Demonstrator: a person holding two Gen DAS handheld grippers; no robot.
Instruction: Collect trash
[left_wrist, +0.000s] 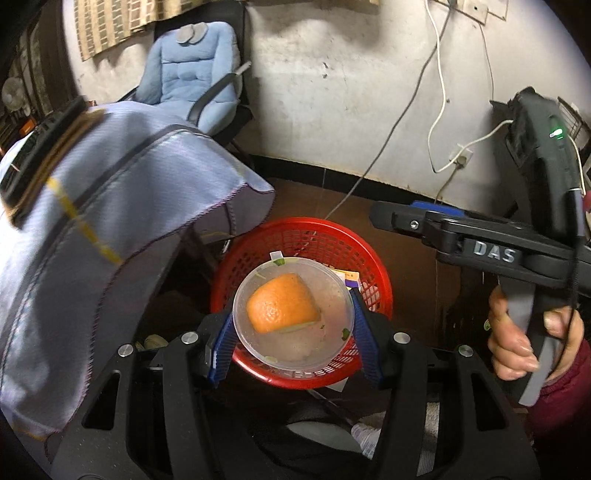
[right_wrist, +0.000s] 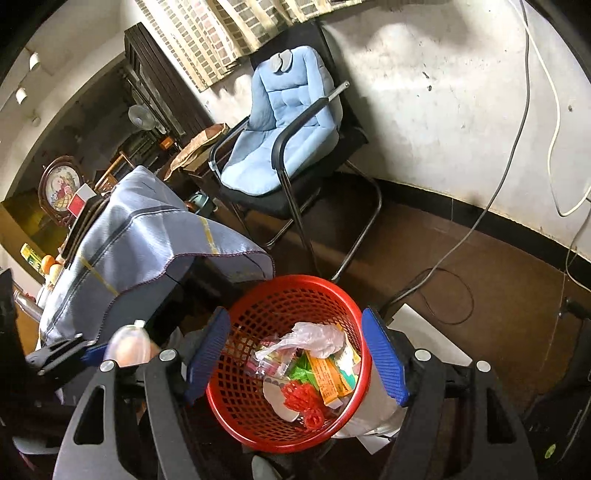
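Clear plastic tub (left_wrist: 293, 314) w/ orange peel (left_wrist: 282, 302) sits clamped in left claw (left_wrist: 293, 325) above red basket (left_wrist: 373, 273); right claw (right_wrist: 295, 358), 3 o'clock, gapes empty.

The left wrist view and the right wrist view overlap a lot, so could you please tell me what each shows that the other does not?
Only the left wrist view shows the orange peel inside the clear plastic tub gripped by the left gripper. Only the right wrist view shows the wrappers lying in the bin. Both show the red basket, blue-cushioned chair and grey cloth.
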